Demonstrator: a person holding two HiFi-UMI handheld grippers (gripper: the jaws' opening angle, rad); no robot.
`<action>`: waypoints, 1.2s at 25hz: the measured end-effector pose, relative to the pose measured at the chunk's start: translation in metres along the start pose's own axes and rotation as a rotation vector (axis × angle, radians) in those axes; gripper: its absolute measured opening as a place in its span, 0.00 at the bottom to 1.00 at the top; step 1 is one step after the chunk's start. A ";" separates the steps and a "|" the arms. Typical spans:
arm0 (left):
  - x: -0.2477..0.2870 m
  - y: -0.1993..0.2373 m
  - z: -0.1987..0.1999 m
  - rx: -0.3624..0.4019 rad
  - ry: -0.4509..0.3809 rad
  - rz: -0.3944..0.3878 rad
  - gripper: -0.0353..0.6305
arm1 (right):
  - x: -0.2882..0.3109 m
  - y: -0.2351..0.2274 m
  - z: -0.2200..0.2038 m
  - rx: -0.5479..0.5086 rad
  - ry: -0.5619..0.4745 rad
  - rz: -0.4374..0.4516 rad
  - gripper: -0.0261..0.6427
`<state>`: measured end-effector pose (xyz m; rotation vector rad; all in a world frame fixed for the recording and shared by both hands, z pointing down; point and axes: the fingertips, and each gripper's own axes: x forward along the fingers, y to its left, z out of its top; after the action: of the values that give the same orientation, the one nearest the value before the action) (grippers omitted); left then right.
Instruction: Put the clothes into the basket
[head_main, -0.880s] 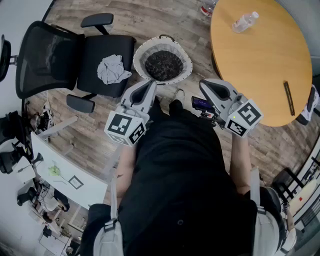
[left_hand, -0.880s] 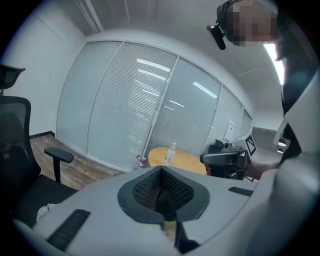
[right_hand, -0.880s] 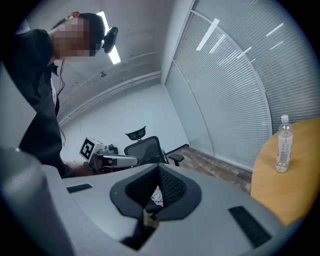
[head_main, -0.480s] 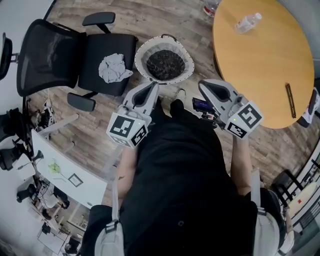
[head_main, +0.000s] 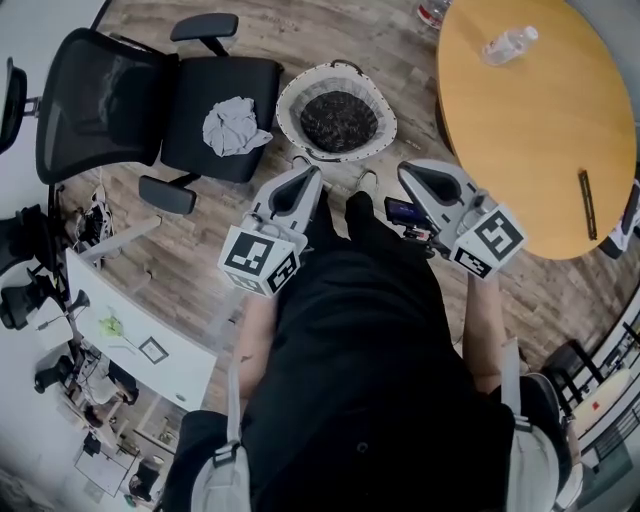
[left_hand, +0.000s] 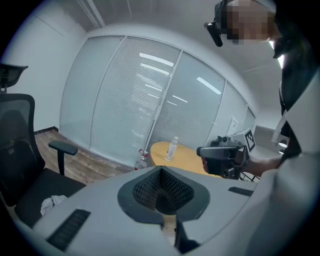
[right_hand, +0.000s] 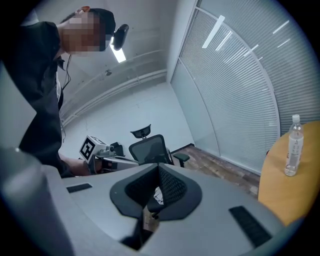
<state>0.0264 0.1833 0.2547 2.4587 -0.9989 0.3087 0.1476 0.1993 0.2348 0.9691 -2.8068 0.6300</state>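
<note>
A white-rimmed basket (head_main: 286, 104) stands on the wood floor with dark clothes (head_main: 340, 121) inside it. A crumpled grey cloth (head_main: 235, 126) lies on the seat of a black office chair (head_main: 200, 105) to the basket's left. It also shows low in the left gripper view as the grey cloth (left_hand: 52, 203). My left gripper (head_main: 311, 173) and right gripper (head_main: 405, 168) are held in front of the person's body, short of the basket. Both are shut and hold nothing. Their jaws meet with no gap in the left gripper (left_hand: 161, 175) and right gripper (right_hand: 159, 171) views.
A round wooden table (head_main: 540, 150) stands at the right with a water bottle (head_main: 509, 45) and a dark pen (head_main: 587, 204) on it. A white desk (head_main: 130, 325) and more chairs crowd the left. Glass walls with blinds (left_hand: 130, 100) close the room.
The basket and chair sit slightly further right and lower in the head view, as the view shifted. Both grippers stay shut and keep their places in front of the body.
</note>
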 end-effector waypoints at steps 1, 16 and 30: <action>-0.001 0.002 0.000 0.000 0.003 0.001 0.07 | 0.002 0.001 0.000 0.003 0.002 0.000 0.06; -0.017 0.053 -0.001 -0.007 0.028 0.027 0.07 | 0.052 0.017 0.012 -0.013 0.033 0.031 0.06; -0.026 0.131 0.010 -0.027 0.027 0.041 0.07 | 0.126 0.034 0.030 -0.042 0.084 0.055 0.06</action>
<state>-0.0838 0.1116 0.2802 2.4063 -1.0365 0.3390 0.0275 0.1397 0.2250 0.8408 -2.7690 0.6003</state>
